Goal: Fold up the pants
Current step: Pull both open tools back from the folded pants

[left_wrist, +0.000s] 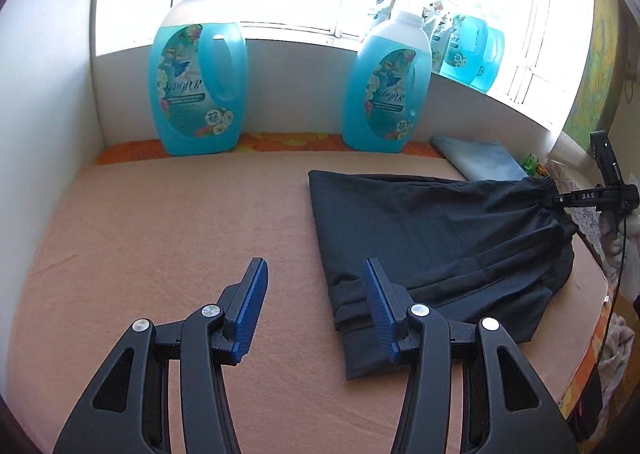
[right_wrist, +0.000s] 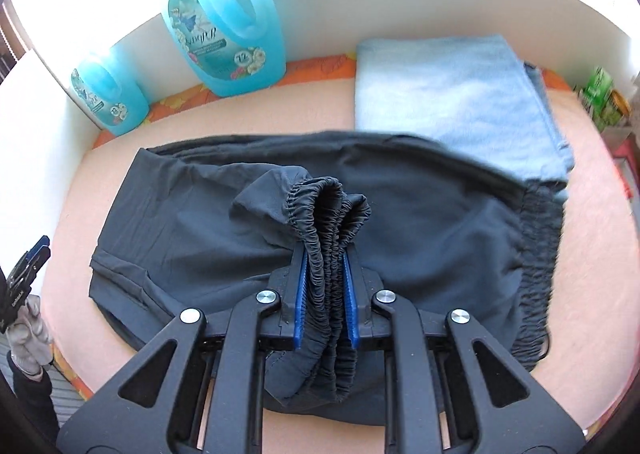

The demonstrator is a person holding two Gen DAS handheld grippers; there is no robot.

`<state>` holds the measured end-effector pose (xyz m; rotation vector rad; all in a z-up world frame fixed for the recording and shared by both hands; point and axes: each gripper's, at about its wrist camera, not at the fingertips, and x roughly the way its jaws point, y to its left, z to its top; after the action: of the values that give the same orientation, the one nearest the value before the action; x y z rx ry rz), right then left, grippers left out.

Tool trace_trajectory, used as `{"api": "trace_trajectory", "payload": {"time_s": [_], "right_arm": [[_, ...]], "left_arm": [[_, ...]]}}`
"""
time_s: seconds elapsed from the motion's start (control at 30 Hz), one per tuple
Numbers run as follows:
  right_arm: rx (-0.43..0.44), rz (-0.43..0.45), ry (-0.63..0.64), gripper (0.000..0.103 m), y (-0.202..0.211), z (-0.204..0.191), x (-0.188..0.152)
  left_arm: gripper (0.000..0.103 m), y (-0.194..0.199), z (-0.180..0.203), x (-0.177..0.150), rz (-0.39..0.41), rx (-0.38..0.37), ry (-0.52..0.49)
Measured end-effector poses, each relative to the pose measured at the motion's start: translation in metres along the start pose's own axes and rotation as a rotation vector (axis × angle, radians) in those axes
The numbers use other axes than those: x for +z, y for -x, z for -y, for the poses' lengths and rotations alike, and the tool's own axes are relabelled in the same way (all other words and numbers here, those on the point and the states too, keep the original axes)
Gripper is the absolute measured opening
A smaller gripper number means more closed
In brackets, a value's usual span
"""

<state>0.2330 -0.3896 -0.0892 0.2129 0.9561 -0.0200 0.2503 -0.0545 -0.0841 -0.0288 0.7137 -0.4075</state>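
Observation:
Dark navy pants (left_wrist: pixel 432 238) lie folded on the peach-covered table (left_wrist: pixel 168 238), to the right of centre. My left gripper (left_wrist: pixel 316 266) hovers open above the table at the pants' near left corner, nothing between its blue pads. In the right wrist view my right gripper (right_wrist: pixel 326 254) is shut on the gathered elastic waistband (right_wrist: pixel 332 206), lifting that bunch above the rest of the pants (right_wrist: pixel 192 222). The right gripper (left_wrist: pixel 592 198) also shows at the far right of the left wrist view, clamped on the waistband. The left gripper (right_wrist: pixel 28 258) sits at the left edge, held by a gloved hand (right_wrist: pixel 28 330).
Two blue detergent bottles (left_wrist: pixel 200 86) (left_wrist: pixel 386 94) stand against the back wall under the window. A folded light blue cloth (right_wrist: pixel 452 94) lies behind the pants, touching their far edge. Green boxes (right_wrist: pixel 600 102) sit at the far right. A white wall (left_wrist: pixel 44 94) bounds the left side.

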Motion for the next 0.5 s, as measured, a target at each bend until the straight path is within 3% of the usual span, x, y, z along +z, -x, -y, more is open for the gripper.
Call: {"api": "trace_trajectory", "payload": {"time_s": [0.2, 0.33, 0.5], "right_arm": [[-0.12, -0.004, -0.018, 0.017, 0.002, 0.042, 0.015], [-0.082, -0.042, -0.089, 0.017, -0.013, 0.077, 0.011], [-0.105, -0.078, -0.117, 0.017, -0.033, 0.097, 0.005]], "left_arm": [[0.048, -0.008, 0.024, -0.002, -0.017, -0.056, -0.056], [0.048, -0.019, 0.042, -0.007, -0.04, -0.085, -0.097], [0.048, -0.03, 0.053, -0.009, -0.068, -0.099, -0.117]]}}
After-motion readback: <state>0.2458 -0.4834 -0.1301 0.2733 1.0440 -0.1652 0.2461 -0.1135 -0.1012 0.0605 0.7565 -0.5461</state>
